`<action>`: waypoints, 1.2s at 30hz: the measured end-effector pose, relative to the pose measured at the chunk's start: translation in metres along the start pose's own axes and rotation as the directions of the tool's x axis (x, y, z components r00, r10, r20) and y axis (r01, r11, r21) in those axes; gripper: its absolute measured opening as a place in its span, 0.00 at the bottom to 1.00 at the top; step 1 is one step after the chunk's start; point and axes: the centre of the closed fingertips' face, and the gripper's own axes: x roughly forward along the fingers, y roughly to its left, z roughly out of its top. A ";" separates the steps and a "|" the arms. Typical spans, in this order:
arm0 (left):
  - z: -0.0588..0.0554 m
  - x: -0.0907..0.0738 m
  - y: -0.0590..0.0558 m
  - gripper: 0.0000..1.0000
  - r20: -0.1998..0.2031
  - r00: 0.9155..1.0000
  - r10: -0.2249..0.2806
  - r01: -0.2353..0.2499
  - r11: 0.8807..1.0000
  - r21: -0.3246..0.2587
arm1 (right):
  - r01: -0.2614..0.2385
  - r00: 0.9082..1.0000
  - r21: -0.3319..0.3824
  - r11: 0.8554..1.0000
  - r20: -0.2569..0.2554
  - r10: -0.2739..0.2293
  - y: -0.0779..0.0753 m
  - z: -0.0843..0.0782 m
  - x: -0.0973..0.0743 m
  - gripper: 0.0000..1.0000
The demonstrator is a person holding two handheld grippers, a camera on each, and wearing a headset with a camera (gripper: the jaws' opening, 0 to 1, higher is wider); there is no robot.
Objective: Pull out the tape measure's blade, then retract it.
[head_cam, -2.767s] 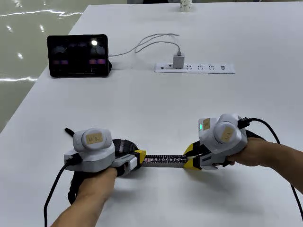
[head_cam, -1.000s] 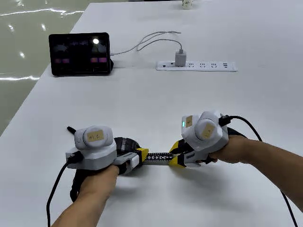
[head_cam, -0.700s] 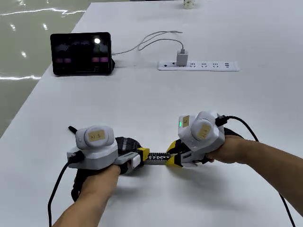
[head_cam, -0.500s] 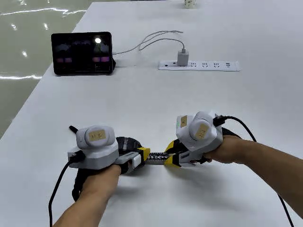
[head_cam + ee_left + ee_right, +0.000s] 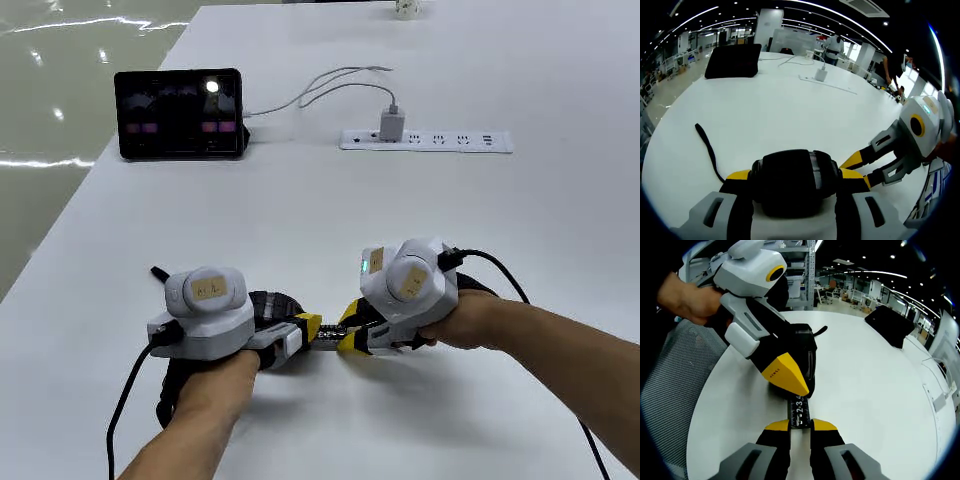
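The tape measure (image 5: 790,180) is squeezed by the left gripper (image 5: 300,331), its blade (image 5: 799,410) by the right gripper (image 5: 800,426). Bare table (image 5: 330,215) is seen around

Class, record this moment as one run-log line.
left hand-held gripper: shut on tape measure | right hand-held gripper: shut on blade | blade: short stretch out

Bright, even overhead light. Ceiling strips glare on glossy pale floor (image 5: 50,60) and dark rectangular tablet screen (image 5: 212,87). Soft shadows on white matte tabletop (image 5: 300,200). Gripper views bend hard at edges; black numbered tape blade (image 5: 799,412) sharp.
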 end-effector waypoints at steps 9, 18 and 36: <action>0.000 0.000 0.000 0.61 0.000 1.000 -0.001 0.001 1.000 -0.005 | 0.000 1.000 -0.012 1.000 0.009 0.000 0.001 0.008 0.007 0.11; 0.000 0.000 0.000 0.61 -0.001 1.000 -0.001 0.001 1.000 -0.006 | -0.005 1.000 -0.019 1.000 0.020 0.006 0.001 0.014 0.012 0.11; 0.000 0.000 0.000 0.62 0.000 1.000 -0.004 0.004 1.000 -0.008 | -0.007 0.999 -0.016 1.000 0.033 0.007 0.000 0.019 0.016 0.11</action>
